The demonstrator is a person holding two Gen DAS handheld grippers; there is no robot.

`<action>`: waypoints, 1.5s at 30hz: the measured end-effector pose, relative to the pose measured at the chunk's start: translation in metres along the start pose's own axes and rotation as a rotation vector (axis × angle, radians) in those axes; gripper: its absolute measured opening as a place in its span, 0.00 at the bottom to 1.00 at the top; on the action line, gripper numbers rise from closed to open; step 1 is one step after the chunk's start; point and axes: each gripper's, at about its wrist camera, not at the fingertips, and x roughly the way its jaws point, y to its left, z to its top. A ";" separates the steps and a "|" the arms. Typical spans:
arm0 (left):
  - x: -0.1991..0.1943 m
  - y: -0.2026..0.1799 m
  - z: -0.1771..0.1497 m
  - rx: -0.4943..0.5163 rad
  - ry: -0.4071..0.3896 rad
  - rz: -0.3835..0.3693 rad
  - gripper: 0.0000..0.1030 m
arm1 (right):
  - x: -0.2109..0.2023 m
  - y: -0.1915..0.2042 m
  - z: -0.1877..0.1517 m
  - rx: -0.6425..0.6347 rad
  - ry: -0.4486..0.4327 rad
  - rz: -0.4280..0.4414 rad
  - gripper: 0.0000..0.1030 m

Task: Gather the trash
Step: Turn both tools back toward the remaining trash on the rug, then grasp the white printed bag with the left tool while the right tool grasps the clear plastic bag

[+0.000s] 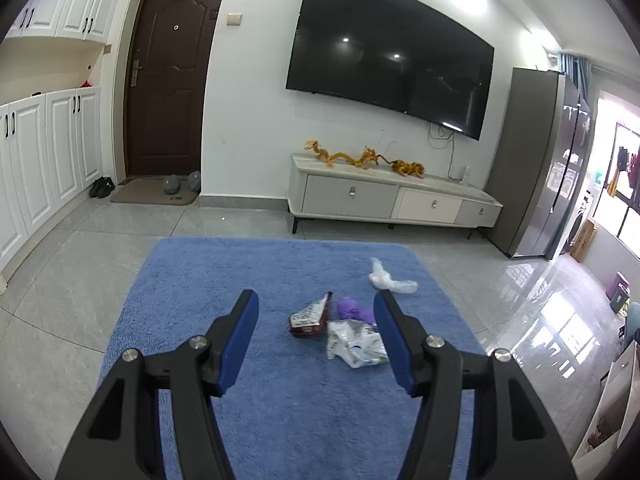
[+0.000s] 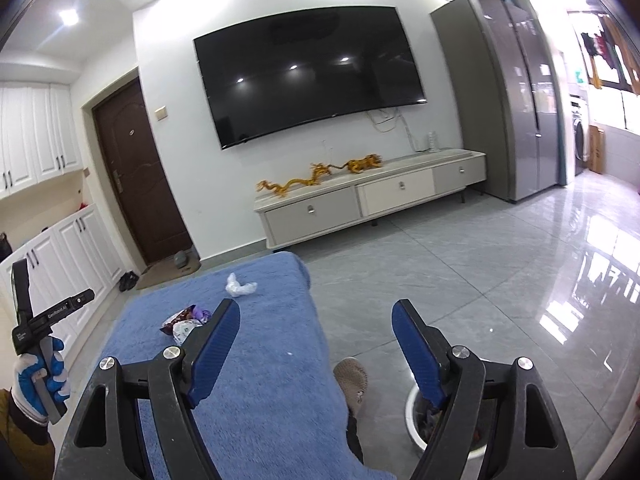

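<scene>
Four trash pieces [image 1: 340, 326] on blue rug [image 1: 192, 280] — left gripper [image 1: 316, 312], right gripper [image 2: 316, 316] both agape, empty.

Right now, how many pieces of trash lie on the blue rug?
4: a white tissue at the far side, then a clustered red wrapper, purple wrapper and clear plastic bag. More may hide beneath.

Bright ceiling lights, floor glare, fisheye warp

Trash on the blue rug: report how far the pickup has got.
Done: the white bin already holds some scraps. In hand: nothing; the left tool and right tool are both open and empty. Left: the red wrapper, purple wrapper, clear packet and white tissue lie on the rug.
</scene>
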 end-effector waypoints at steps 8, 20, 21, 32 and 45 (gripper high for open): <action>0.060 0.013 -0.016 0.007 0.114 -0.037 0.56 | 0.081 0.031 0.007 -0.050 0.099 0.068 0.75; 0.163 -0.036 -0.060 -0.009 0.277 -0.180 0.67 | 0.230 0.072 0.001 -0.136 0.264 0.178 0.75; 0.168 -0.037 -0.061 -0.009 0.280 -0.177 0.67 | 0.242 0.076 0.001 -0.144 0.273 0.187 0.75; 0.225 -0.030 -0.073 -0.074 0.337 -0.093 0.59 | 0.368 0.110 -0.006 -0.204 0.333 0.283 0.75; 0.217 -0.015 -0.075 -0.138 0.313 -0.094 0.40 | 0.434 0.148 -0.026 -0.335 0.497 0.320 0.41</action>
